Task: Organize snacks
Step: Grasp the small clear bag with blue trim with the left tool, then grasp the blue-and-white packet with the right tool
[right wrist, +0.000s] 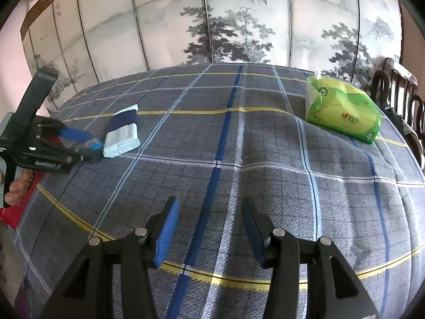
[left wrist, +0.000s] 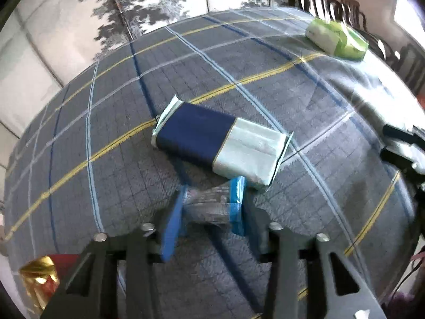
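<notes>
1. Clear snack packet (left wrist: 212, 204): clamped between left gripper (left wrist: 209, 212) pads, at 6 o'clock of the navy-and-white pack (left wrist: 223, 146).
2. Risk: slick film may slip out.
3. Right gripper (right wrist: 209, 231): jaws apart, empty.

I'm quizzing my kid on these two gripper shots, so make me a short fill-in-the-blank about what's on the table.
1. The left gripper holds a clear ____ between its jaws.
2. The right gripper jaws are ____.
3. The tissue pack is mostly ____.
4. The navy and white packet lies ____ on the tablecloth.

Answers: wrapper; open; green; flat
</notes>
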### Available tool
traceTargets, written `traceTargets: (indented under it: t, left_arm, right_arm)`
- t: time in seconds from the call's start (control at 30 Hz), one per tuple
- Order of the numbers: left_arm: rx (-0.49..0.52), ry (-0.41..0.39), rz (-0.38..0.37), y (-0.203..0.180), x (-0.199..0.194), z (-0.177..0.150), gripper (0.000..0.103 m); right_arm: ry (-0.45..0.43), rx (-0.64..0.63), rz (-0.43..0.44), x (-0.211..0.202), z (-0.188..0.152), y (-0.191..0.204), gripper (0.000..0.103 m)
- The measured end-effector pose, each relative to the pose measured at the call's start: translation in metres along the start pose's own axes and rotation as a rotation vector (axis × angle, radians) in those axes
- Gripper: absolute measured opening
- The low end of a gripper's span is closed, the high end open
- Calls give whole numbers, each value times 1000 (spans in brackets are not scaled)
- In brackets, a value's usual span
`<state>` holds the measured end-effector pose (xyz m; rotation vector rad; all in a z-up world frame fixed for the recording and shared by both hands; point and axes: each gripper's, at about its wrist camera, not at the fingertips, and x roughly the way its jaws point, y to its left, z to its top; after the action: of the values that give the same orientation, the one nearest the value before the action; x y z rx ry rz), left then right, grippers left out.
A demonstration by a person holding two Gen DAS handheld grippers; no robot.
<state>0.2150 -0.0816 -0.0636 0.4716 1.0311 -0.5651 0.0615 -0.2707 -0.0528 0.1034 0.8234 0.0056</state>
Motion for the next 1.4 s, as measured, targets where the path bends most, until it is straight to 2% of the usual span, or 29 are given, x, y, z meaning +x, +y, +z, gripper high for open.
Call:
traceTargets:
  t: [0.07, 0.13, 0.2, 0.3, 0.37, 0.53, 0.67, 0.8, 1.07, 1.13, 1.17, 1.2, 1.4]
  left_arm:
    - [-43, -6, 5, 4, -2, -4, 34]
    - [-128, -5, -28, 9, -9, -11, 34]
    - [-218, -38, -65, 12, -27, -21, 34]
    - [-312, -58, -83, 9, -55, -38, 35]
    - [-358, -73, -94, 4, -72, -50, 35]
    - [-375, -114, -79, -15, -110, -75, 35]
    - [-377, -135, -68, -21, -130, -83, 35]
    - [-396, -158, -71, -18, -145, -88, 36]
    - [-430, -187, -63, -8, -163, -99, 36]
    - [-440, -193, -54, -5, -166, -102, 36]
    - [-449, -196, -52, -2, -169, -105, 36]
    - [-457, -200, -47, -1, -172, -108, 36]
    - [-522, -227, 24, 23, -200, -136, 36]
  right_arm:
    - [3, -1, -2, 1, 0, 0, 49]
    - [4, 1, -4, 1, 0, -1, 49]
    - [4, 4, -8, 2, 1, -1, 49]
    - [2, -3, -12, 1, 2, 1, 49]
    - [8, -21, 32, 2, 6, 7, 49]
    - [8, -91, 164, 11, 36, 39, 51]
    - [31, -188, 204, 43, 68, 79, 63]
    - [81, -232, 211, 75, 89, 107, 66]
    - [168, -315, 136, 132, 107, 148, 70]
    - [159, -314, 126, 134, 107, 150, 68]
    - [158, -304, 119, 133, 107, 149, 62]
    - [154, -303, 116, 130, 105, 149, 51]
    - [157, -269, 120, 105, 85, 138, 51]
